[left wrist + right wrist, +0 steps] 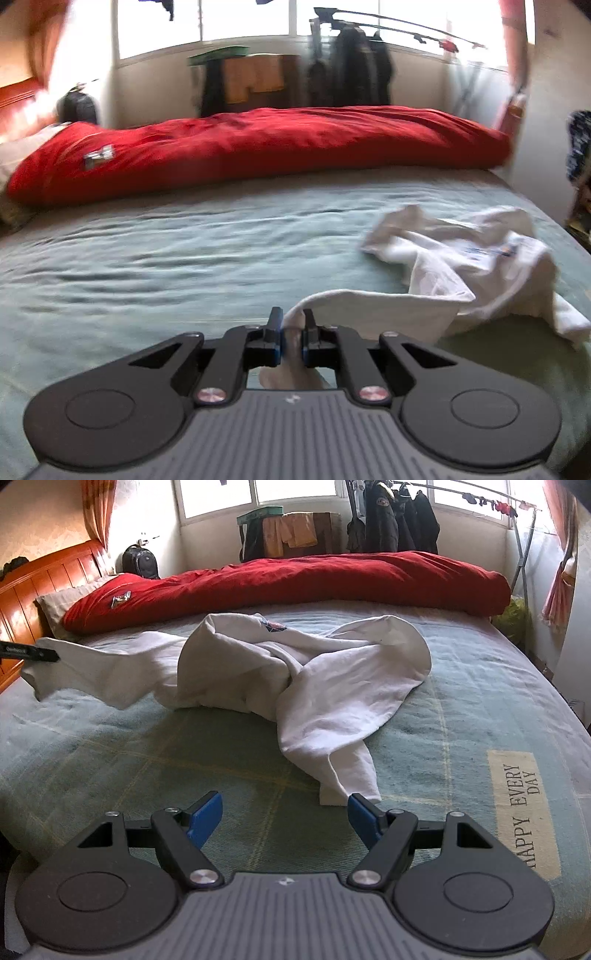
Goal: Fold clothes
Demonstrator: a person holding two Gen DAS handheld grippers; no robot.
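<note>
- White cotton garment [303, 664], long-sleeved by the look of it, lies crumpled and twisted on the green bedsheet [129, 746], with a small printed emblem showing near its top fold.
- Not folded: the body is bunched in a heap, one sleeve trails toward the near edge of the bed, and another part stretches off to the left.
- Left gripper [291, 328]: fingers pinched nearly together on a strip of the white cloth, which runs up between them and on to the main heap at the right of that view (this view is motion-blurred, so which edge or cuff it holds I cannot tell).
- From the right wrist view, that same left gripper's dark tip [31, 651] shows at the far left, with the held end of the garment lifted clear of the sheet there.
- Right gripper [284, 812]: fingers spread wide, nothing between them. The trailing sleeve end [347, 782] lies just ahead, right beside the blue pad of its right finger and perhaps touching it.
- Step in hand, as I judge it: drawing the garment out flat, one end held, so it can be laid square for folding.
- Next move probably calls for the right gripper to close on the near sleeve or a hem, then pull against the left to take out the twist in the middle.
- Red duvet [295, 583] rolled along the far side leaves most of the sheet free for spreading.
</note>
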